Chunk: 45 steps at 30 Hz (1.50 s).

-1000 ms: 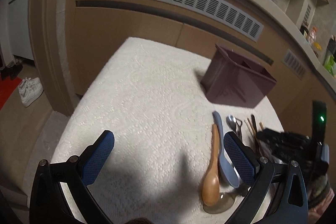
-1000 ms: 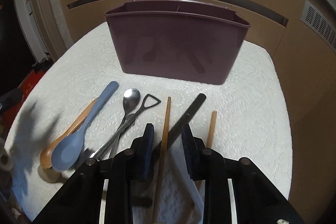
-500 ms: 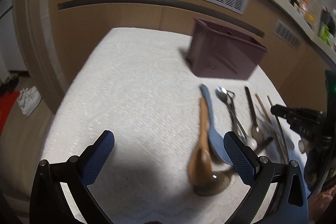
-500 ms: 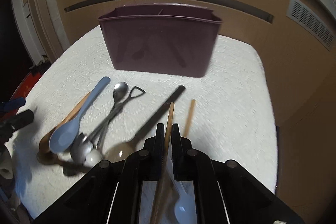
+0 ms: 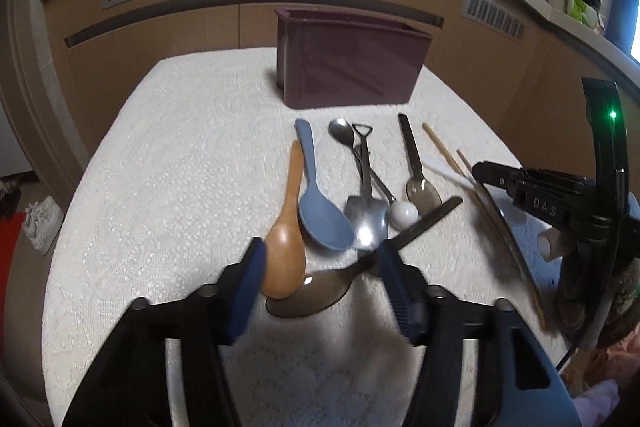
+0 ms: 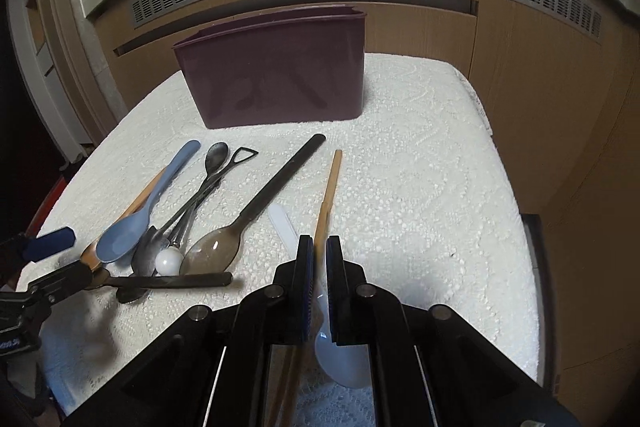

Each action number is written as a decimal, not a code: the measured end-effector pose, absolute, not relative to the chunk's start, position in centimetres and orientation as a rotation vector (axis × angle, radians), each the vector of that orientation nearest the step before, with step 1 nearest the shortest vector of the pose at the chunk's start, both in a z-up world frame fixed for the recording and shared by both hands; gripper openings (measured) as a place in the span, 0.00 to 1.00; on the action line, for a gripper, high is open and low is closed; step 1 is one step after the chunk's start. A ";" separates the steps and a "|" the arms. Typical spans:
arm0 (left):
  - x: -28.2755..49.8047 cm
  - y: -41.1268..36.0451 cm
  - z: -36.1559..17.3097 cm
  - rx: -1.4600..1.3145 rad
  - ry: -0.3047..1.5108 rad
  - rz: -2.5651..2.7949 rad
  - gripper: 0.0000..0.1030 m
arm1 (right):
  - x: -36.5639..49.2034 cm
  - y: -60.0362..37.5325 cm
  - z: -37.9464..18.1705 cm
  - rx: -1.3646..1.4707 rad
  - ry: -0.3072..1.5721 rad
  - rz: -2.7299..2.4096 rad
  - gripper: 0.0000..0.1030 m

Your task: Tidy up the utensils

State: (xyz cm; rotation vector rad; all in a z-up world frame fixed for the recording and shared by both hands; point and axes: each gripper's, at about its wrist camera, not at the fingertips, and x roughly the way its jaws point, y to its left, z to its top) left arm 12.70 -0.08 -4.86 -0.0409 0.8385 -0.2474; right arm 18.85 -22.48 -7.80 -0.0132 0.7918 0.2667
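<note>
Ample bare tablecloth [image 5: 180, 187] left of spoons.

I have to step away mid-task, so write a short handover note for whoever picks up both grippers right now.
Right gripper: shut on a wooden chopstick, whose far end still lies on the table.
Left gripper: jaws closing around the wooden spoon and the smoky plastic spoon; pads not yet pressing anything.
Things: maroon caddy stands at the far end of the white tablecloth. Blue spoon, metal spoons, a second smoky spoon, white spoon and another chopstick lie loose in front of it.
Done: no utensil seen moved yet.
Left: carry every utensil into the caddy.
</note>
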 end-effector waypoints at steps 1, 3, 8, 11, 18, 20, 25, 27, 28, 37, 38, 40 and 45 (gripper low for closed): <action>12.8 0.1 -4.8 -0.055 0.846 -0.265 0.51 | 18.8 -22.6 -7.8 -0.012 0.788 0.268 0.06; 13.1 0.2 -4.4 -0.088 0.849 -0.290 0.48 | 18.7 -22.8 -7.8 -0.003 0.778 0.272 0.06; 14.2 -2.3 -4.8 0.045 0.825 -0.256 0.48 | 18.5 -23.1 -7.9 0.013 0.762 0.279 0.06; 15.5 -2.8 -6.2 0.115 0.866 -0.205 0.48 | 18.3 -23.2 -7.8 0.015 0.756 0.286 0.06; 16.4 -1.7 -4.9 0.083 0.797 -0.186 0.34 | 18.2 -23.3 -7.7 0.023 0.766 0.309 0.06; 15.9 -1.5 -3.5 0.092 0.733 -0.185 0.34 | 18.2 -23.2 -7.6 0.023 0.776 0.310 0.06; 15.7 0.0 -1.1 0.050 0.659 -0.187 0.33 | 18.6 -22.7 -7.5 -0.018 0.813 0.296 0.23; 15.7 0.4 -0.1 0.046 0.624 -0.181 0.33 | 19.2 -22.6 -7.7 -0.007 0.831 0.280 0.37; 15.6 0.5 0.3 0.044 0.610 -0.179 0.33 | 19.6 -22.6 -7.9 -0.008 0.841 0.271 0.37; 16.7 2.0 1.5 -0.015 0.571 -0.188 0.33 | 20.3 -21.1 -6.4 -0.074 0.835 0.286 0.05; 16.8 2.0 1.7 -0.013 0.566 -0.191 0.33 | 20.0 -21.2 -5.7 -0.065 0.820 0.296 0.04; 16.8 1.9 2.1 -0.010 0.555 -0.198 0.32 | 19.6 -21.5 -4.2 -0.046 0.794 0.313 0.04; 17.0 1.7 3.7 -0.009 0.518 -0.208 0.31 | 19.7 -22.3 -1.1 -0.008 0.746 0.332 0.02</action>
